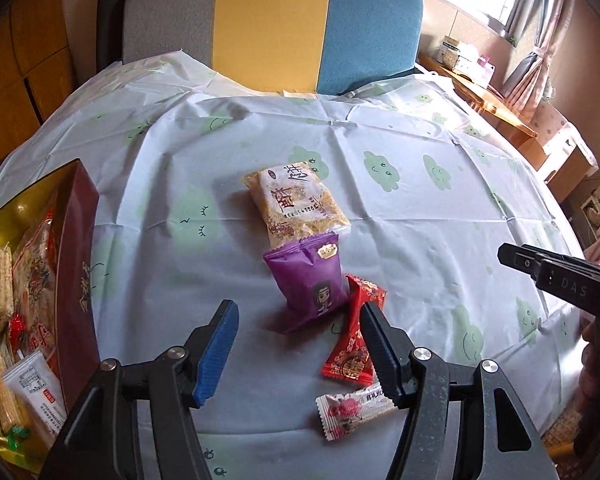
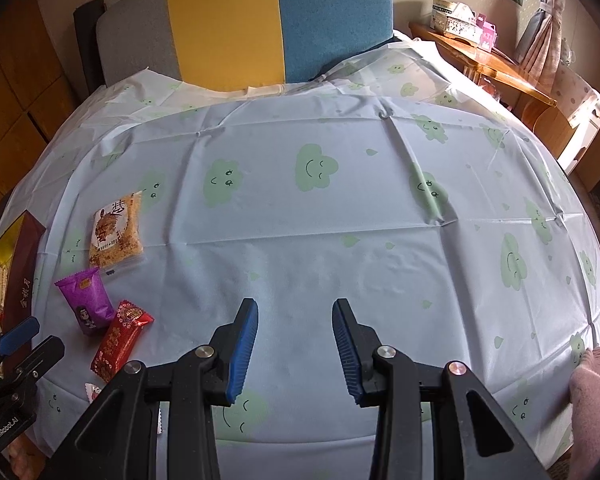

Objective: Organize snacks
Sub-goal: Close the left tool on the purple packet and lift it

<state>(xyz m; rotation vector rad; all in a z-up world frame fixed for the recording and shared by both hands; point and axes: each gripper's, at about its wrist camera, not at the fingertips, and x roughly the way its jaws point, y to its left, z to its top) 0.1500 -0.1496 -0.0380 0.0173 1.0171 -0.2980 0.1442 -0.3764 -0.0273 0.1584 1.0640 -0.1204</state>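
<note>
Step in hand, as I read it: sorting loose snacks off the cloud-print tablecloth (image 1: 400, 240) into the dark red gift box (image 1: 76, 264), next pick being lined up.

Left wrist view, left to right. Gift box at 9 o'clock, gold lining inside, already holding crispy rice bars, a white nutrition-label sachet and red candies. Gold characters on its side wall, not legible to me. Centre: rice-crisp packet (image 1: 296, 206) at 12 o'clock of the pile, large calligraphy plus an upside-down date stamp I can't read fully. Touching its near edge, the purple pastry pouch (image 1: 308, 284), cartoon figure and small gold badge. Red candy wrapper (image 1: 352, 340) leans on the purple pouch's right side, gold double-happiness motif. White-pink candy (image 1: 352, 410) at 5 o'clock, nearest the camera, print too small.

Left gripper (image 1: 296, 344): jaws wide apart, nothing held; purple pouch and red wrapper sit just ahead of the gap, right finger overlapping the red wrapper in view, contact uncertain.

Right gripper (image 2: 295, 350): jaws parted moderately, empty, over bare cloth well right of the snacks. Its body reads "DAS" in the left view; the left tool reads "GenRobot.AI" in the right view.

Next move calls for dropping the left jaws around one item only, likely the purple pouch, closing across its narrow width, then carrying it toward 9 o'clock into the box.
</note>
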